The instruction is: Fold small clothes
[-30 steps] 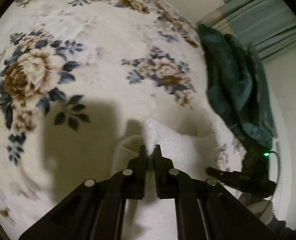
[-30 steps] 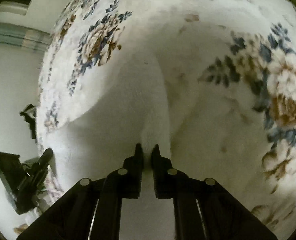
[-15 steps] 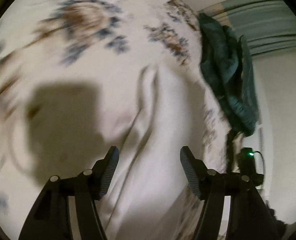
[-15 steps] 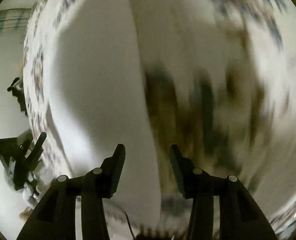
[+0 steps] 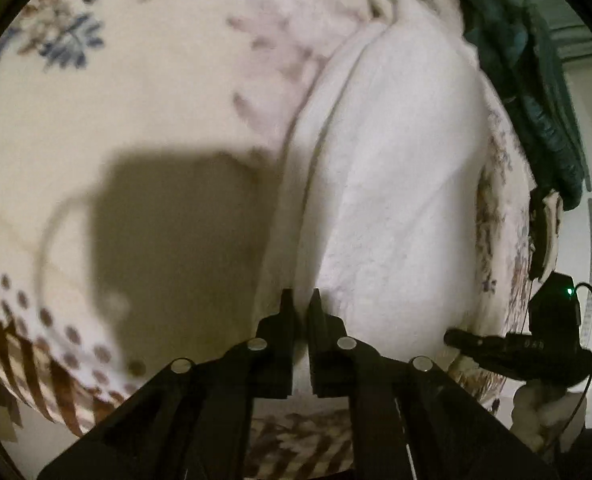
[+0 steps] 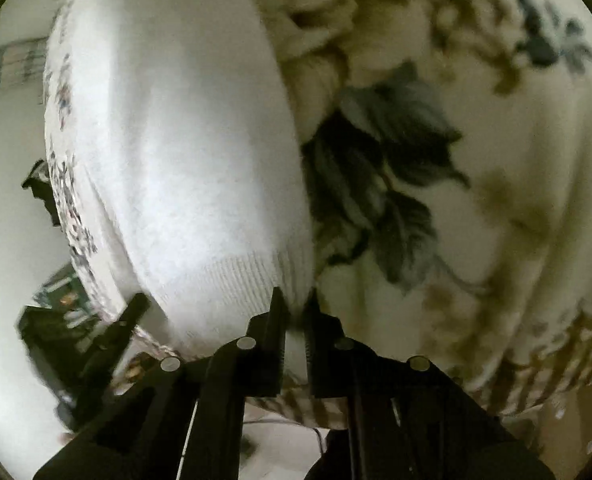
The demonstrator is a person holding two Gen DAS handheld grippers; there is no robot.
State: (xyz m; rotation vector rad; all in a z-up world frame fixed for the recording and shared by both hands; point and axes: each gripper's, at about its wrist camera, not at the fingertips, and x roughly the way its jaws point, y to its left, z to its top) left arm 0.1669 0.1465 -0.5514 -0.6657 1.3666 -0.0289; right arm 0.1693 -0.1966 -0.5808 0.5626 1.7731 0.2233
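Left gripper (image 5: 300, 300) at the near edge of the white knit garment (image 5: 379, 184), jaws just closed again to a hairline gap, white fabric showing in the slit between the two black fingers (image 5: 286, 312); clamped on the garment's near hem. Right gripper (image 6: 294, 300) likewise just closed down, jaws nearly together, pinching the ribbed hem (image 6: 240, 276) at the garment's near right corner, a nub of white cloth bulging between the tips.

Garment lying flat on the floral blanket (image 5: 136, 92), stretching from the near edge away toward the far side, long folds running lengthwise down its left part in the left wrist view. In the right wrist view, garment filling the left half, with a large dark leaf print (image 6: 379, 168) of the blanket just beside its right edge. Near border of the blanket patterned with brown stripes and dots (image 5: 36, 332).

Dark teal cloth (image 5: 535, 92) heaped at the far right, apart from the white garment. Square shadow (image 5: 176, 240) on the blanket left of the left gripper. Right gripper also visible at the right edge of the left wrist view, a green light (image 5: 569, 291) glowing on its body. Both views somewhat blurred.
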